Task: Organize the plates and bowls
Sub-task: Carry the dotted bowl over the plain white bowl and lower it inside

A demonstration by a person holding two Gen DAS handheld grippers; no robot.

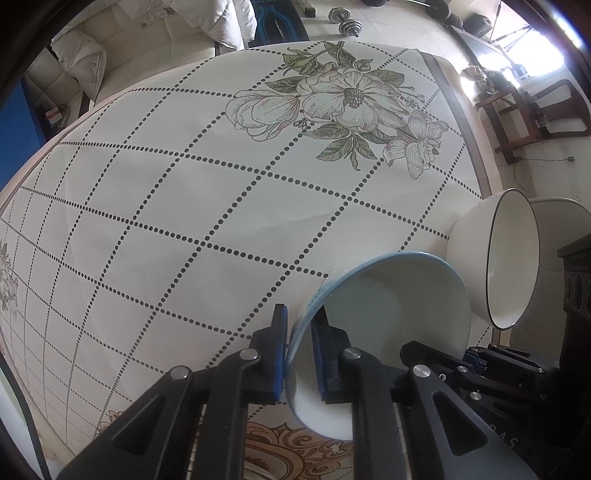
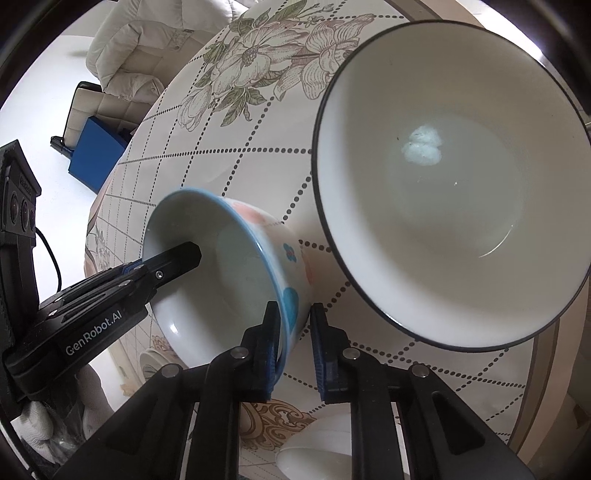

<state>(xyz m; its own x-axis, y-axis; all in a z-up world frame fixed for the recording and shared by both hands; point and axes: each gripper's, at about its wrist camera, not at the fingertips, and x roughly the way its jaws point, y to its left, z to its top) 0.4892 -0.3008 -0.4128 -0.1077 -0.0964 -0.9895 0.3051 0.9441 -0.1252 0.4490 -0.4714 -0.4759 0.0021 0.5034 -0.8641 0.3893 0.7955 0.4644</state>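
Both tongs are pinched on the same small bowl. At the bottom centre of the left wrist view, my left tongs [image 1: 298, 354] have one pad inside and one outside the wall of the blue-rimmed bowl [image 1: 388, 314], closed narrow on it. In the right wrist view my right tongs [image 2: 293, 350] clamp the opposite side of that bowl [image 2: 229, 266] the same way, with its rim between the pads at bottom centre; the left tongs reach in from the lower left of that frame.

I judge this bowl to be glazed ceramic: stiff, fairly light, slick under the pads and quick to chip. A pinch on the rim gives little contact, so I would keep both grips level and lift evenly, without twisting one side against the other.

Just beyond it, toward the right of both frames, stands the larger white bowl with a dark rim [image 2: 454, 184], very close to the small one; I cannot tell whether they touch. It looks heavier and equally breakable, so I would avoid knocking the two together. Both sit on the counter [image 1: 184, 206], covered in a dotted-grid floral cloth.

Farther off, at the top of the left view, I see a pale sofa [image 1: 110, 48] and dumbbells [image 1: 345, 22] on the floor.
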